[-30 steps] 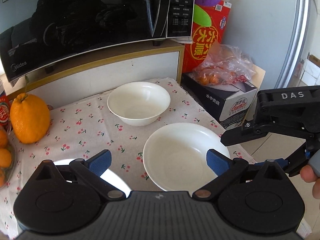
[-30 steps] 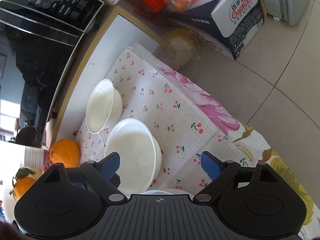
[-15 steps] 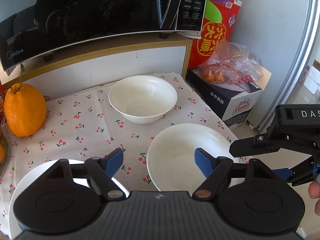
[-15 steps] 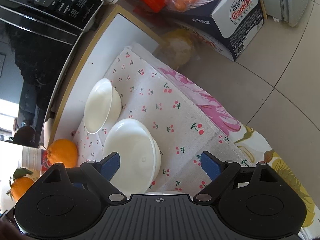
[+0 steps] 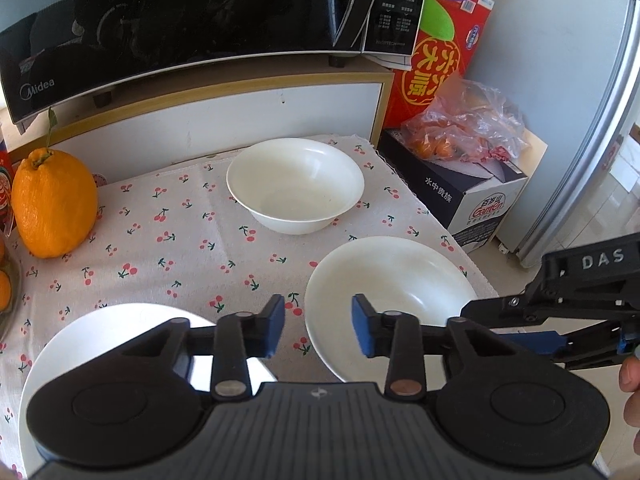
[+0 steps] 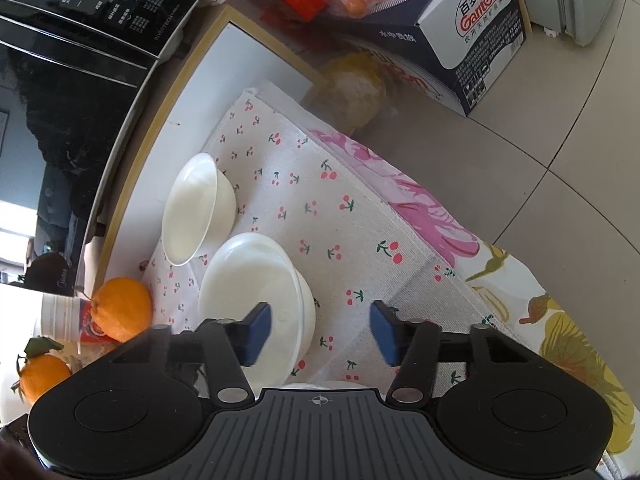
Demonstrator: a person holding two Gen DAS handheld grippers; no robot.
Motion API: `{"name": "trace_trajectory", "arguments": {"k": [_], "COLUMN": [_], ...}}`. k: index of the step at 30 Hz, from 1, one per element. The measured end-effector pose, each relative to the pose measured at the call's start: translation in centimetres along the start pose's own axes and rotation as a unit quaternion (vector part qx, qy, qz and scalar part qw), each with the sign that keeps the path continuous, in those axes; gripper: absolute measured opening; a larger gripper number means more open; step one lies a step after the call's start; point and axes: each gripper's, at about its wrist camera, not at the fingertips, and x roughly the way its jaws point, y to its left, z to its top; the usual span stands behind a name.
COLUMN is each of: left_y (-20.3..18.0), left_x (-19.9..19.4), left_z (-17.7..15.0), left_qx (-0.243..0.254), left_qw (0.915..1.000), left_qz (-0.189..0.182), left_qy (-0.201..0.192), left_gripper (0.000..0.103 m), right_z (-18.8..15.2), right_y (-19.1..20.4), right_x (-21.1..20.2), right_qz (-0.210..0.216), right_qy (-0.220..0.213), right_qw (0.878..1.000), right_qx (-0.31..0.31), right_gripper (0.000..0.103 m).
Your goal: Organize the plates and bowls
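Two white bowls stand on the cherry-print cloth (image 5: 180, 240): a far bowl (image 5: 296, 184) near the cabinet and a wider near bowl (image 5: 392, 300) by the table's right edge. A flat white plate (image 5: 100, 344) lies at the lower left, partly under my left gripper. My left gripper (image 5: 319, 328) hovers at the near bowl's left rim. Its jaws are closing, with the rim between them and a gap on both sides. My right gripper (image 6: 320, 332) straddles the near bowl's (image 6: 256, 280) right wall. Its jaws are closing too, and the pads are off the bowl.
A large orange citrus (image 5: 54, 204) sits at the left, with smaller ones beside it. A black microwave (image 5: 180, 20) stands on the cabinet behind. To the right are a red carton (image 5: 440, 52) and a box (image 5: 472, 200) carrying a bag of oranges. The table drops off to tiled floor on the right.
Both grippers' jaws have narrowed from wide apart to either side of the near bowl's rim. The left wrist view has shifted a little and shows more of the flat plate.
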Motion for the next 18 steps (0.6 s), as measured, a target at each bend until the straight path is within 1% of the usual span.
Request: {"name": "trace_trajectory", "arguments": {"k": [1,2,3,6,9,11,15,18], "left_y": [0.0,0.0,0.0,-0.1,-0.1,0.0,-0.1,0.0], "left_x": [0.0,0.0,0.0,0.0,-0.1,-0.3,-0.6,-0.8], "left_z": [0.0,0.0,0.0,-0.1,0.0,0.0,0.2,0.3], "left_qx": [0.000,0.000,0.000,0.004,0.004,-0.002,-0.007,-0.010], "left_qw": [1.0000,1.0000,1.0000,1.0000,0.9999,0.9999,0.9999,0.9998], "left_qz": [0.000,-0.001,-0.002,-0.006,-0.011,-0.015,-0.012,-0.008], "left_qy": [0.000,0.000,0.001,0.004,0.000,-0.004,-0.008,-0.011], "left_gripper": [0.029,0.026,0.023,0.017,0.012,0.011,0.011,0.011], "right_z": [0.0,0.0,0.0,0.0,0.0,-0.1,-0.1,0.0], "right_y": [0.0,0.0,0.0,0.1,0.3,0.5,1.0,1.1], "right_x": [0.1,0.1,0.1,0.2,0.1,0.1,-0.3,-0.6], "right_qz": [-0.001,0.000,0.000,0.005,0.015,0.025,0.032,0.044], "right_qy": [0.000,0.000,0.000,0.001,-0.001,0.001,-0.009,-0.013], "right_qw": [1.000,1.000,1.000,1.000,1.000,1.000,0.999,0.999], "right_qx": [-0.001,-0.001,-0.001,0.000,-0.005,-0.008,-0.022,-0.024], "right_gripper": [0.041,0.038,0.037,0.031,0.024,0.019,0.018,0.018]}}
